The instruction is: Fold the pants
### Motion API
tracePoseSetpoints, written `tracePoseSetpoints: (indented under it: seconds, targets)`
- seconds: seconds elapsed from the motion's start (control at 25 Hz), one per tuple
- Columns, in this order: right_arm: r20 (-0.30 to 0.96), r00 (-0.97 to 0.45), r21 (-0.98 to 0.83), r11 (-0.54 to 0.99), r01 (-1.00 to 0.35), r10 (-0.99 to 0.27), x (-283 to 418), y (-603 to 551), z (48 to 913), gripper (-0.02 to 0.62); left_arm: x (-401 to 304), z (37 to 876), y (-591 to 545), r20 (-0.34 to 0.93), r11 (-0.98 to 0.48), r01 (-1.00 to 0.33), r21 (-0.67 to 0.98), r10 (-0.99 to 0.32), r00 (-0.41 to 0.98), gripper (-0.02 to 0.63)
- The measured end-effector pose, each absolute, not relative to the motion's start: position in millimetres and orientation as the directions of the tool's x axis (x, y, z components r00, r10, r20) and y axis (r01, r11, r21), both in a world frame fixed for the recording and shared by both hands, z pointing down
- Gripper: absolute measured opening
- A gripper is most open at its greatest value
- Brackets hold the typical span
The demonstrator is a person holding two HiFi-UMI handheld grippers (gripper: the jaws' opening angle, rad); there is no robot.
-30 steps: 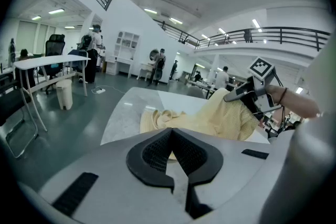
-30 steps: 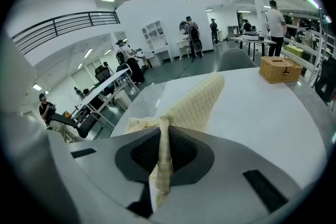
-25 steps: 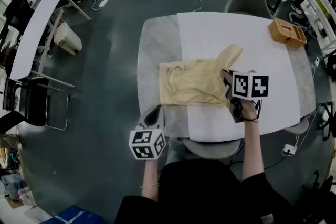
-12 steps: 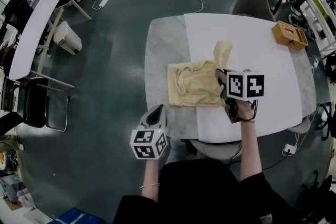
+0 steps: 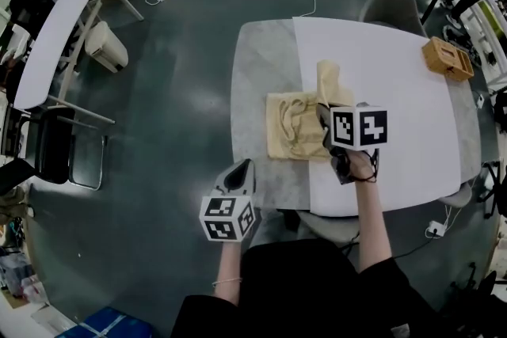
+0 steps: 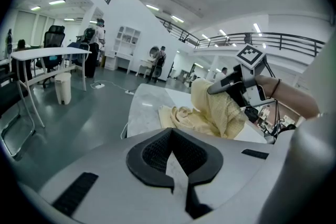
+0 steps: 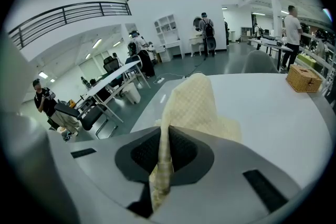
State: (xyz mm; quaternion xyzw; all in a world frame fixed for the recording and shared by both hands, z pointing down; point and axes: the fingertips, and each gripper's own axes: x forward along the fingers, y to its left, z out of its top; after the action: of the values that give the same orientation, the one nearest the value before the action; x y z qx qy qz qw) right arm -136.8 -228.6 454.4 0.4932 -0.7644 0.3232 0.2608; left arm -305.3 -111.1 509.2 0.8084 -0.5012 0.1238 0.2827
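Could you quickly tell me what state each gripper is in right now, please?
Left gripper: jaws closed, holding nothing.
Right gripper: jaws closed on a lifted fold of the pants.

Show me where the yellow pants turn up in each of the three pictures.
Head view: pants lie at the middle, on the table.
Left gripper view: pants right of centre, one flap raised above the heap.
Right gripper view: pants at centre, pinched in the right gripper.
Shared landmark: the table, in all three.
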Motion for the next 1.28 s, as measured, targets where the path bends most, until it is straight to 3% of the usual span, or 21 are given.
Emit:
tracePoseSetpoints:
  seconds: [0.76, 1.28]
  targets:
    - [0.832, -0.235, -0.034, 0.378, -0.925, -0.502, -207.5, -237.1, 521.7, 0.028, -326.4, 533.7, -98.2, 0.520, -0.303, -0.881, 0.362, -0.719, 0.461, 0.008]
    - [0.860, -0.147, 0.033, 0.340, -0.940, -0.489, -217.3, -240.2, 553.0, 0.028, -339.7, 539.0, -95.3, 0.533, -0.273, -0.889, 0.368, -0.721, 0.443, 0.008]
